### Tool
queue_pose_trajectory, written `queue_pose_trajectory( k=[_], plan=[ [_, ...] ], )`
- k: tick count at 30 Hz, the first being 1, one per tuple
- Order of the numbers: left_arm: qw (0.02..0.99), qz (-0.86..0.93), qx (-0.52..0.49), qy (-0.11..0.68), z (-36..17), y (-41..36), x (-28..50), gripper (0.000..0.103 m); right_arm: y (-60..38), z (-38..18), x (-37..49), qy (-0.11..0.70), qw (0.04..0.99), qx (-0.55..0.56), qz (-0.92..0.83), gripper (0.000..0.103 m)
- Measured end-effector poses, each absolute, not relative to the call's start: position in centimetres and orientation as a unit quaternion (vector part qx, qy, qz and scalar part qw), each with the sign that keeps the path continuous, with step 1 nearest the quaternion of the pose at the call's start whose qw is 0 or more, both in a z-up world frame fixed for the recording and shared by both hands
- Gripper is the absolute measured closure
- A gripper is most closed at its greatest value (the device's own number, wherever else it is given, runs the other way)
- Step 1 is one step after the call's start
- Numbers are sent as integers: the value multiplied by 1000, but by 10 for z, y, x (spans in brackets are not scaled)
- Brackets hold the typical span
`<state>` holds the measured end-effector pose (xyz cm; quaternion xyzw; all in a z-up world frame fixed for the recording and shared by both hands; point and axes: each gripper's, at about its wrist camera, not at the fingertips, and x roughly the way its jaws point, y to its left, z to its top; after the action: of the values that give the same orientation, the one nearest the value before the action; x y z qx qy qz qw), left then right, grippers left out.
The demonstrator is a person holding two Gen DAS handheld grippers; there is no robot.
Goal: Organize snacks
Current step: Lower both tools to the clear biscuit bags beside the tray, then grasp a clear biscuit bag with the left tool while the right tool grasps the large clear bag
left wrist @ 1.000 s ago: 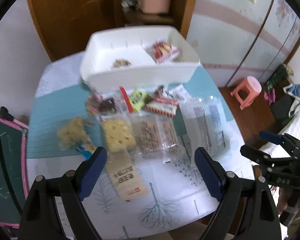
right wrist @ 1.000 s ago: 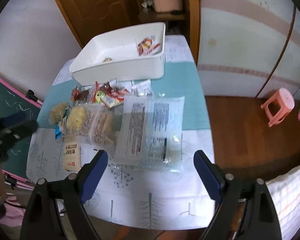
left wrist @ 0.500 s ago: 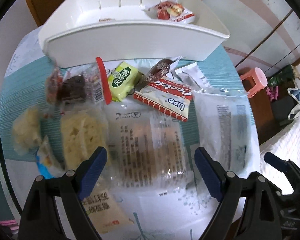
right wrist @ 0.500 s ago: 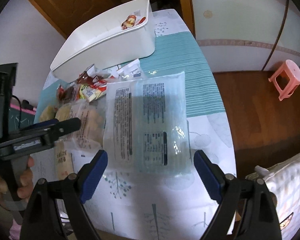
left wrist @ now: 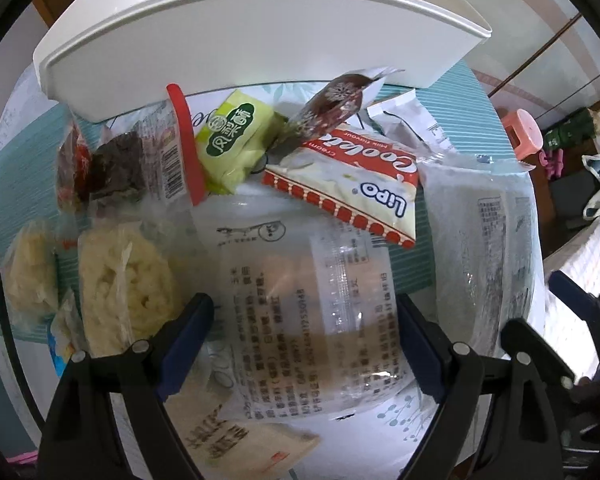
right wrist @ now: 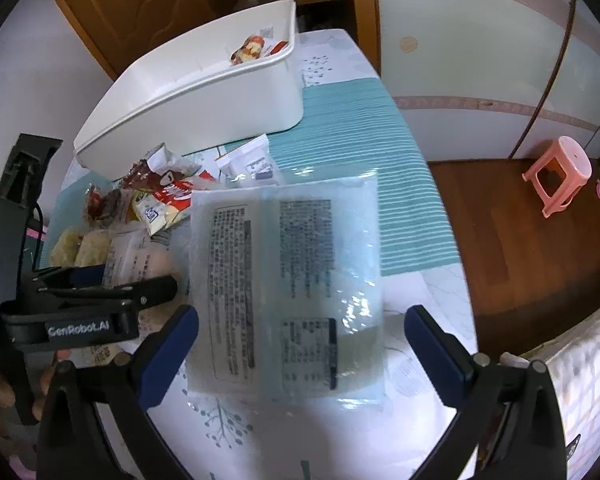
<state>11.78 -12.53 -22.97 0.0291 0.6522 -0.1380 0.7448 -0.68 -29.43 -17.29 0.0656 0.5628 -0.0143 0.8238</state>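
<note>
Barely started imo: I see only a red-wrapped snack (right wrist: 252,49) in the white bin (right wrist: 204,120), far end of the table (right wrist: 428,408). Rest is loose in front of the bin: Lipo cookie pack (left wrist: 350,184), green pastry pack (left wrist: 236,140), brown wrapper (left wrist: 332,106), two puffed rice cakes (left wrist: 120,284) on the left, plus the flat bags.

My left gripper (left wrist: 304,344) is released, jaws wide, nothing clamped; it's low over the clear printed bag (left wrist: 304,312), blue pads either side of it, not pressing afaict.

Right gripper (right wrist: 300,348) also released; its jaws have just been opening, straddling the near end of the big flat clear pack (right wrist: 288,292), which lies flat on the table, pads apart from it.
</note>
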Motion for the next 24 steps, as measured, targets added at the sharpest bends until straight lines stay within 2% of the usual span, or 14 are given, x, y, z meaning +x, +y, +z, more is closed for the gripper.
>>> queue_pose_trajectory(
  k=[13, 17, 21, 24],
  plan=[
    [734, -131, 12, 667, -241, -105, 125, 22, -280, -196, 12, 573, 818, 23, -40, 0],
    [732, -132, 5, 669, -242, -102, 126, 25, -289, -208, 19, 594, 803, 47, -28, 0],
    [730, -138, 1, 669, -240, -93, 132, 25, -280, -211, 24, 604, 796, 5, -22, 0],
    [731, -141, 11, 667, -236, -92, 127, 30, -274, -213, 24, 613, 790, -11, -19, 0]
  ],
)
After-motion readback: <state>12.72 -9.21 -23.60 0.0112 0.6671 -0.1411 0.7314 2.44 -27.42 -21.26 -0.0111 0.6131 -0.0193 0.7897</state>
